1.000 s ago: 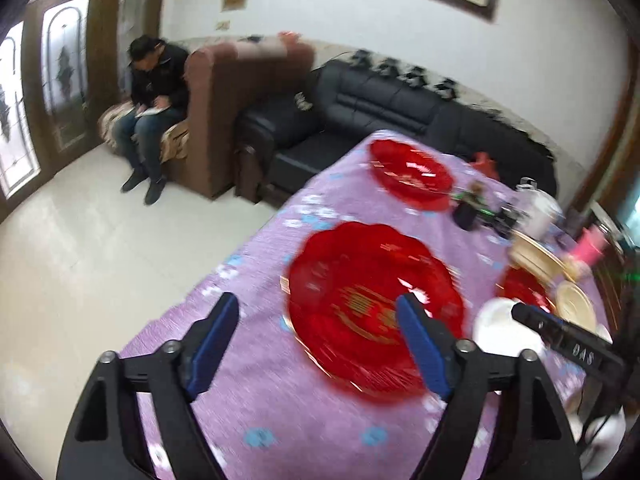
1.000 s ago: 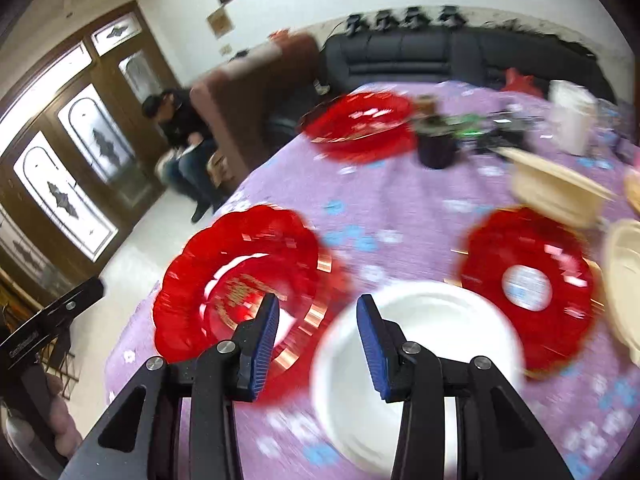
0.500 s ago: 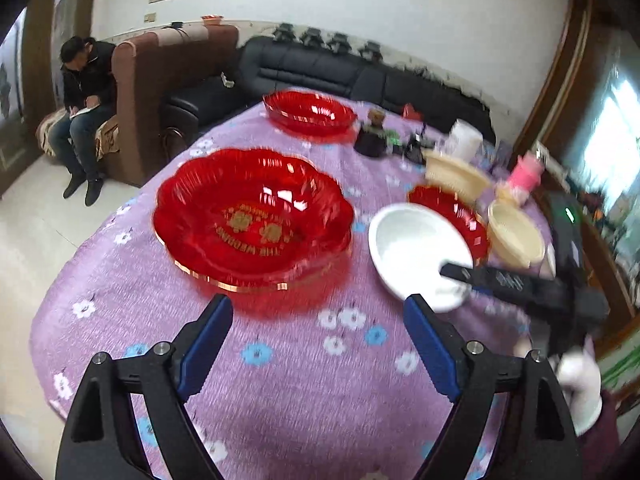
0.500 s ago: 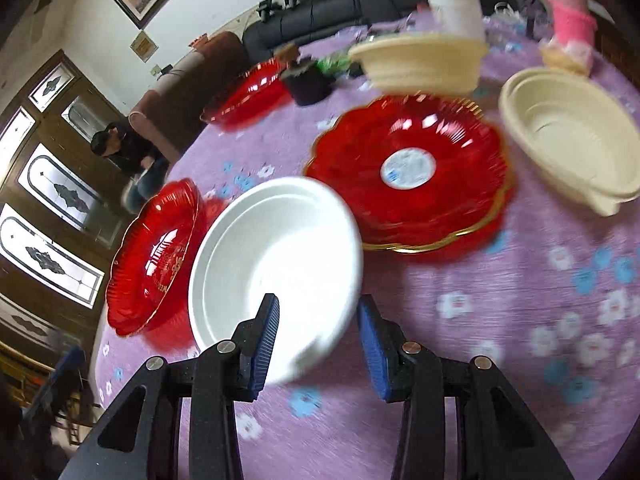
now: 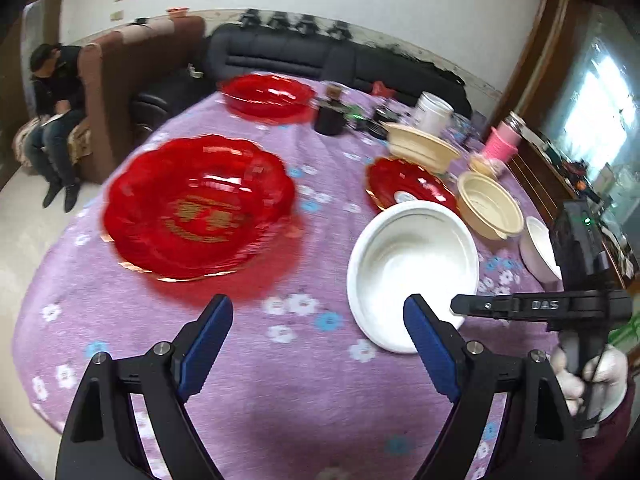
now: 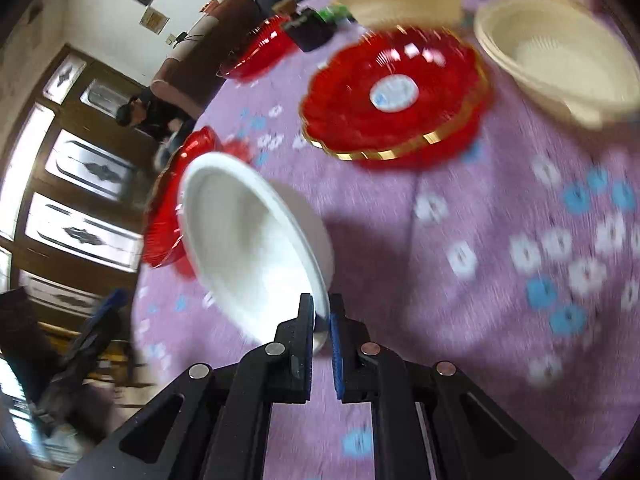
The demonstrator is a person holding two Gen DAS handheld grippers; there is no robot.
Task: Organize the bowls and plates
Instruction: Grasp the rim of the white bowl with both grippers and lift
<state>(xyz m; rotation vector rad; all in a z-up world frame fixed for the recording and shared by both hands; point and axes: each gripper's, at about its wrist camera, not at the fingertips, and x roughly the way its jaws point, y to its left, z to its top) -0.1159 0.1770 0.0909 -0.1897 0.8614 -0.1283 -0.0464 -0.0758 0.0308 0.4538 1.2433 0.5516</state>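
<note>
My right gripper [image 6: 321,314] is shut on the near rim of a white bowl [image 6: 248,236], which tilts on its edge above the cloth. In the left wrist view the same white bowl [image 5: 412,264] shows with the right gripper [image 5: 460,306] at its rim. My left gripper [image 5: 318,336] is open and empty above the purple cloth, short of a large red plate [image 5: 198,206]. A smaller red plate [image 6: 394,92] lies beyond the bowl, also in the left view [image 5: 408,186]. Cream bowls [image 6: 556,56] [image 5: 488,204] sit to the right.
A third red plate [image 5: 266,94], a dark jar [image 5: 330,118], a white cup [image 5: 432,114], a pink cup [image 5: 502,146] and another cream bowl [image 5: 422,146] stand at the table's far side. A small white bowl [image 5: 540,248] sits at the right edge. A person [image 5: 54,116] sits on a sofa at left.
My right gripper has closed on the white bowl's rim and tipped it up. My left gripper has drawn back and swung right, still open.
</note>
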